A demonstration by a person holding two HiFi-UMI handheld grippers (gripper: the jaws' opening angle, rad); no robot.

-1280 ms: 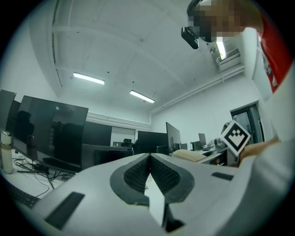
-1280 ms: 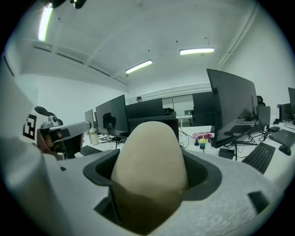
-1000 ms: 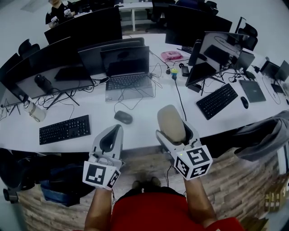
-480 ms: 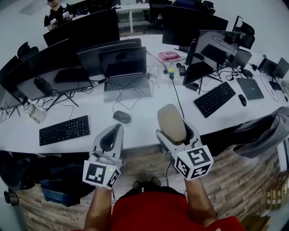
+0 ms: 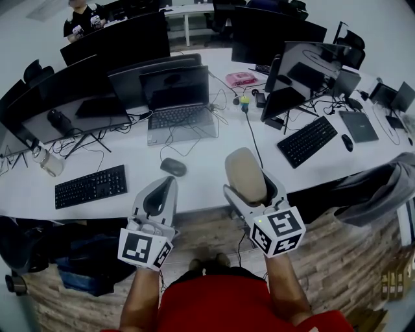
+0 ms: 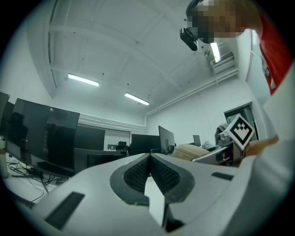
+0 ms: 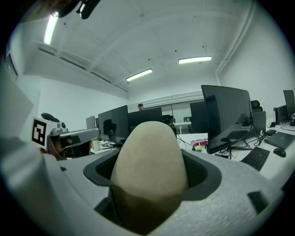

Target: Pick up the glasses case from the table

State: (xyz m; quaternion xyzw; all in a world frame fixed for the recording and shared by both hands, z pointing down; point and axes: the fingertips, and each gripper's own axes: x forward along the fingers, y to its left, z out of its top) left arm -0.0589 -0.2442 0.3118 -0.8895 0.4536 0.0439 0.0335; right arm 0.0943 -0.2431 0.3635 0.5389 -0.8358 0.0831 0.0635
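A beige oval glasses case (image 5: 244,176) stands upright between the jaws of my right gripper (image 5: 249,185), held up off the white table (image 5: 201,178) near its front edge. In the right gripper view the case (image 7: 150,168) fills the space between the jaws, which press it from both sides. My left gripper (image 5: 157,202) is beside it on the left, raised, its jaws together with nothing in them. In the left gripper view the jaws (image 6: 148,173) meet, and the case (image 6: 190,151) shows at the right.
On the table are a black keyboard (image 5: 91,186), a mouse (image 5: 173,166), a laptop (image 5: 175,107), several monitors (image 5: 299,71), a second keyboard (image 5: 310,141), a pink box (image 5: 241,79) and loose cables. A grey jacket (image 5: 376,191) hangs at the right. A person (image 5: 84,14) sits far back.
Both grippers and the case hold almost the same place. The view has shifted slightly, so the table items sit a little further left.
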